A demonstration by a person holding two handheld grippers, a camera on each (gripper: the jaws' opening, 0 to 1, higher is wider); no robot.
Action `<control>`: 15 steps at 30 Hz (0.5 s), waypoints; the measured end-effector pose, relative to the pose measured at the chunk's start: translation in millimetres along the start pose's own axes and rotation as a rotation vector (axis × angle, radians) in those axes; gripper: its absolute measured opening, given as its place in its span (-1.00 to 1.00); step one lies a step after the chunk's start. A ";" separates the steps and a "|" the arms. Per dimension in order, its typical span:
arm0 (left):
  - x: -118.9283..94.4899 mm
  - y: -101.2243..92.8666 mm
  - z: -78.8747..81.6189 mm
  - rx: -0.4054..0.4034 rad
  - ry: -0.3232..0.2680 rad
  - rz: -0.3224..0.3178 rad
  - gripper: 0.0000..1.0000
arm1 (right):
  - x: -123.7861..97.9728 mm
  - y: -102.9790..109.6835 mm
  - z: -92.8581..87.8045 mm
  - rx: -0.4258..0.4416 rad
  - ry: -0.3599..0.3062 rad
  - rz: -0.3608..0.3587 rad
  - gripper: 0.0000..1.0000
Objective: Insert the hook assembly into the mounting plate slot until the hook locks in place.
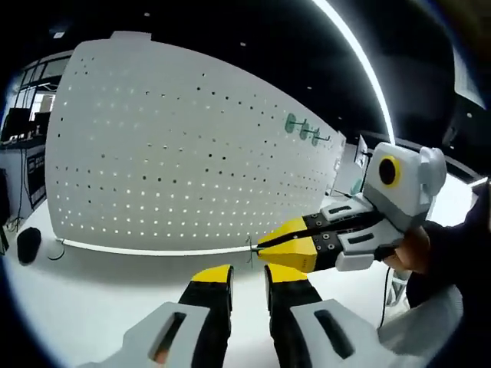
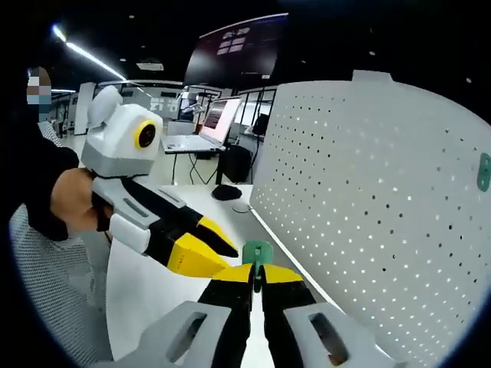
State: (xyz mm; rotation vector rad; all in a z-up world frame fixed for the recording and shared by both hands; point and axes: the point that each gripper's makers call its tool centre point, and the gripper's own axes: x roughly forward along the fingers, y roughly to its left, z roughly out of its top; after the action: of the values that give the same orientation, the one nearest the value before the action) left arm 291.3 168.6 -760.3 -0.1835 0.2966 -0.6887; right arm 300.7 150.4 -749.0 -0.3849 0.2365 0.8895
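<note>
The right gripper (image 2: 257,277) pinches the green hook assembly (image 2: 257,253) between closed jaws, its tip pointing ahead. The perforated mounting plate (image 2: 383,199) stands upright just to its right on the bench (image 2: 146,291). The left gripper (image 1: 247,280), jaws slightly spread and empty, faces the plate from farther off.

yellow-tipped black claw (image 1: 249,280), grey body; dark sleeve (image 2: 34,180).

No legible text, label, brand or number anywhere. Dark overhead screen (image 2: 238,47), well above and beyond right gripper's jaws, carries pale marks too small and blurred to read.
</note>
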 end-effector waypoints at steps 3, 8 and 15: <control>1.4 -5.4 -1.3 0.036 0.009 -0.012 -0.52 | -4.9 -5.6 1.1 0.007 -0.002 -0.019 -0.99; 3.8 -15.0 -1.9 0.076 0.010 -0.044 -0.28 | -19.3 -19.3 6.5 0.038 -0.022 -0.068 -0.99; 4.3 -20.7 -1.5 0.119 0.015 -0.062 -0.09 | -40.1 -44.0 7.8 0.078 -0.038 -0.144 -0.99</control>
State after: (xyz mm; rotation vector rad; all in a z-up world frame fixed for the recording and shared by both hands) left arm 281.6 150.1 -757.2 -0.0747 0.2643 -0.7675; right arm 311.4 100.4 -717.7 -0.3085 0.2052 0.7427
